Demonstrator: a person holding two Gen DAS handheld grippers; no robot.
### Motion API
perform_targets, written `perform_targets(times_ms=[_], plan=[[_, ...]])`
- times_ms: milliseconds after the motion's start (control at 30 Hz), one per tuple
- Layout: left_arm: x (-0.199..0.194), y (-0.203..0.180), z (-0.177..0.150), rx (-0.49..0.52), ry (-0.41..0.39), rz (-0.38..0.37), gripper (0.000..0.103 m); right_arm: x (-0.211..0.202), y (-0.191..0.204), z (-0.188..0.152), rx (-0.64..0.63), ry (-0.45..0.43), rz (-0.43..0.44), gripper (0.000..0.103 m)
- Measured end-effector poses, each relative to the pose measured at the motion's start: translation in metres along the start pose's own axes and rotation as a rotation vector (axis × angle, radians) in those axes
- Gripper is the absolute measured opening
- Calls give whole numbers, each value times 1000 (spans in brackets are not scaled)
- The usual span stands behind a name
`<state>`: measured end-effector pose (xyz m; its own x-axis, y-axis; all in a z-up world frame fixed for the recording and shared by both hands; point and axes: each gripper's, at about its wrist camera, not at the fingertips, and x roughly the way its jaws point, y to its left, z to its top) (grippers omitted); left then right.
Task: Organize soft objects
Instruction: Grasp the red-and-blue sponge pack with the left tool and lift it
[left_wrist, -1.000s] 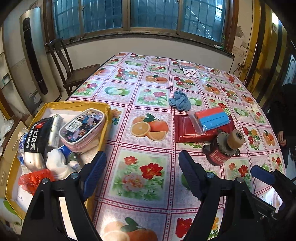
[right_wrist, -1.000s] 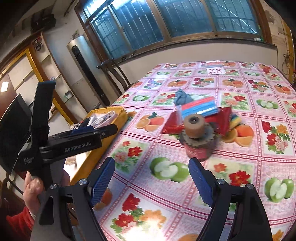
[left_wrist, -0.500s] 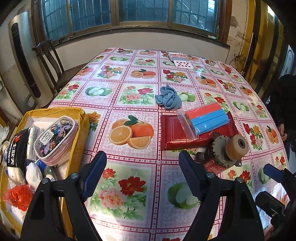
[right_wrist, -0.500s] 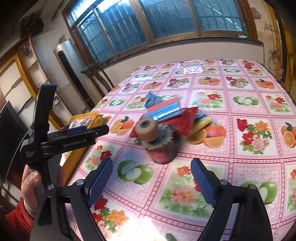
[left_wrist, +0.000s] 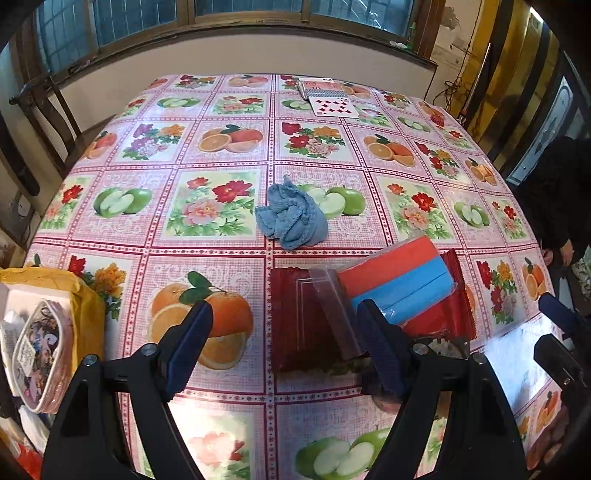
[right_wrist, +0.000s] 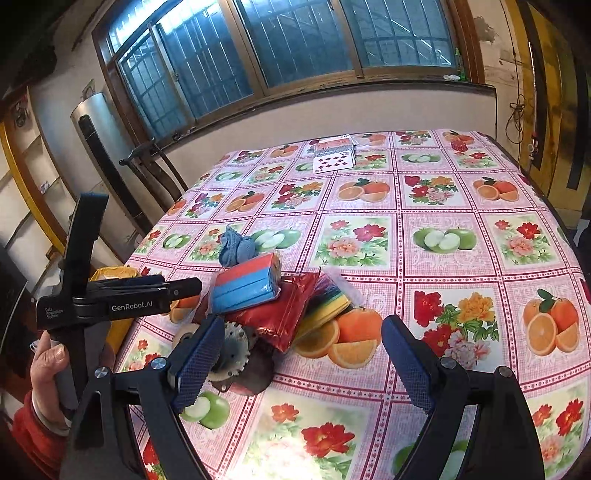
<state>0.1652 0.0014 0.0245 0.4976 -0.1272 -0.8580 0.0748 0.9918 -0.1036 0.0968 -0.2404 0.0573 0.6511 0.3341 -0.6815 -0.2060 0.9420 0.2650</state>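
The worktop (left_wrist: 221, 236) cloth is pink with squares of oranges, green apples and flowers. The rag (left_wrist: 291, 218) is blue. The pack (left_wrist: 399, 280) is red and blue. The bag (left_wrist: 295, 317) is shiny red.

Left claw (left_wrist: 284, 350) and right claw (right_wrist: 295, 363), each with jaws spread wide and nothing between them, both held above the counter (right_wrist: 424, 251). A hand (right_wrist: 50, 363) in a red sleeve grips the left claw's handle.

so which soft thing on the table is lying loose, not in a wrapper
The crumpled blue cloth, alone on the tablecloth beyond the pile. The red and blue sponges are sealed in clear plastic atop the red packet.
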Motion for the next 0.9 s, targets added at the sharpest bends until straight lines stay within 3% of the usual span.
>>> perform_targets(times_ms=[267, 333, 533, 700, 833, 900], plan=[[15, 0, 15, -52, 36, -10, 80, 44, 9, 36, -94, 119, 35, 90], [21, -1, 17, -48, 54, -1, 80, 56, 10, 41, -70, 147, 62, 90], [27, 11, 18, -77, 79, 18, 80, 83, 1, 50, 109, 184, 260, 90], [9, 38, 21, -131, 64, 58, 80, 106, 11, 55, 129, 240, 282, 91], [-15, 60, 22, -175, 29, 116, 80, 140, 31, 61, 162, 398, 470, 93], [-24, 71, 21, -197, 16, 140, 80, 160, 51, 61, 168, 533, 631, 101]])
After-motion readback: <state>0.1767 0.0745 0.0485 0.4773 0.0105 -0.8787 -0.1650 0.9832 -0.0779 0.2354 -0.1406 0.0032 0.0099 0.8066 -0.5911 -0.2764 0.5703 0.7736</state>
